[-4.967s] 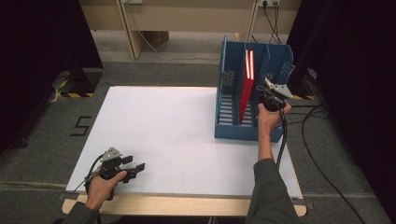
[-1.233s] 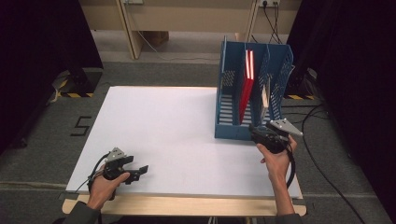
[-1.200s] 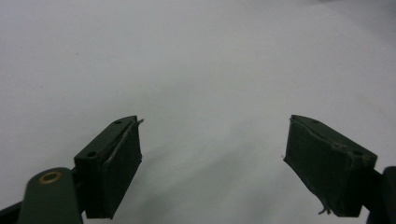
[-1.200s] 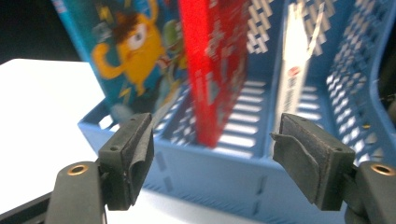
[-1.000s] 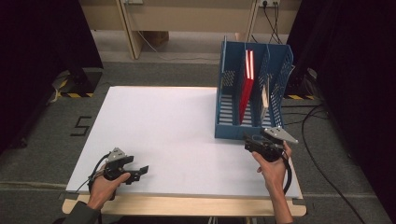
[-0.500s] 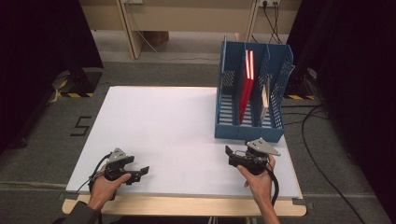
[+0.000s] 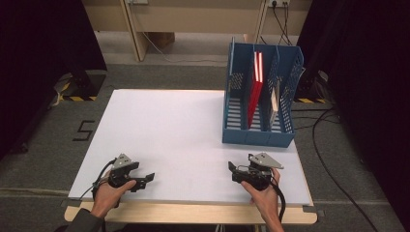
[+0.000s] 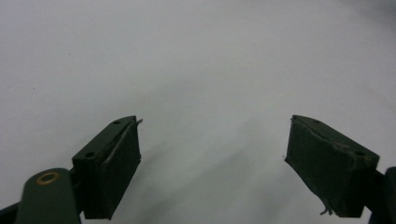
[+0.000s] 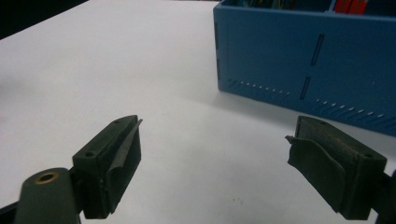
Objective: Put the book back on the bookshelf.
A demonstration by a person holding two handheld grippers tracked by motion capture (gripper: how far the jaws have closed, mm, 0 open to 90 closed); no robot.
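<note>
Blue file rack [image 7: 261, 130] holds books; right gripper [image 7: 237, 170], jaws just opened, empty, withdrawn to table [image 7: 169, 125]; placing likely done.

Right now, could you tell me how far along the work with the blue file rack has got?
Done: the red book stands in the blue file rack. In hand: nothing; left gripper and right gripper rest open on the white table. Left: seemingly nothing.

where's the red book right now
In the high view the red book stands upright in the blue file rack at the table's far right, in a middle slot, left of a pale book.
</note>
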